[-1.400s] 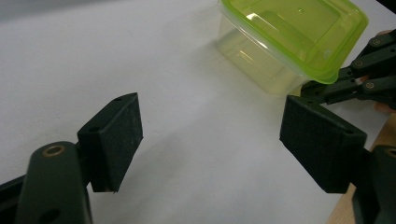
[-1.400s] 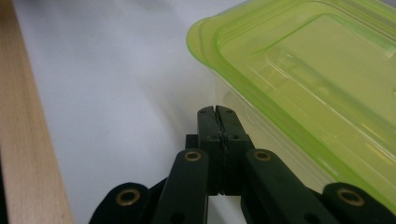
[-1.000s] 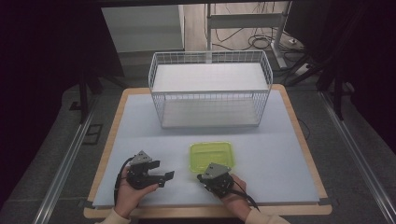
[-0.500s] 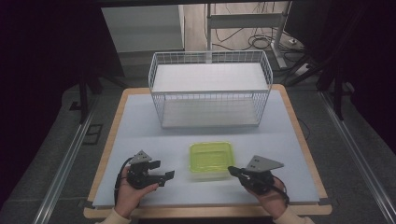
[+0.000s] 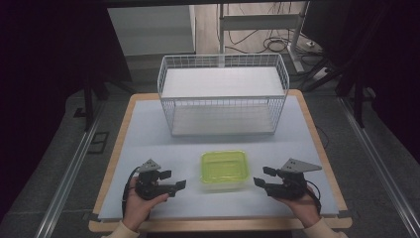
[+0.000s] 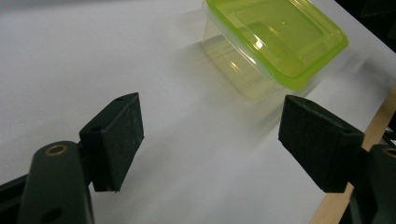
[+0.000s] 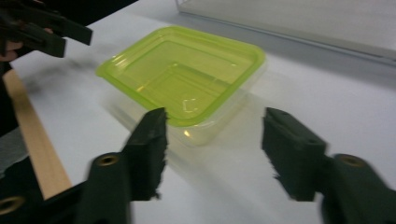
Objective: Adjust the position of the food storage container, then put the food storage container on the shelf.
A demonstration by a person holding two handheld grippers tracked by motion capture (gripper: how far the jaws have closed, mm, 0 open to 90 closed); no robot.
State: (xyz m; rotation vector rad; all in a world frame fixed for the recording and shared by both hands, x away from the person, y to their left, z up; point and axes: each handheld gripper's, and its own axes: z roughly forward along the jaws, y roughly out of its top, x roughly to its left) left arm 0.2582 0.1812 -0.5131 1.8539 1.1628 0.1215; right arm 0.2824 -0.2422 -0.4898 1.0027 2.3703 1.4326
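In the high view the green-lidded container (image 5: 224, 170) sits in the lower middle of the frame on the pale table mat (image 5: 148, 134), directly between the two grippers and touching neither. The left gripper (image 5: 176, 179) lies at the lower left with its jaws apart and empty, pointing rightward at the container's left wall; the right gripper (image 5: 262, 177) sits at the lower right, jaws likewise apart and empty, pointing leftward at its right wall. The gaps on either side look about equal, so neither hand seems clearly nearer. The container is close to square, with no long axis to speak of. In the right gripper view its near corner (image 7: 187, 116) lies just above the open jaws; in the left gripper view the container (image 6: 275, 44) sits at the upper right, off the jaws' line. The wire basket (image 5: 223, 94) stands beyond, in the upper middle.
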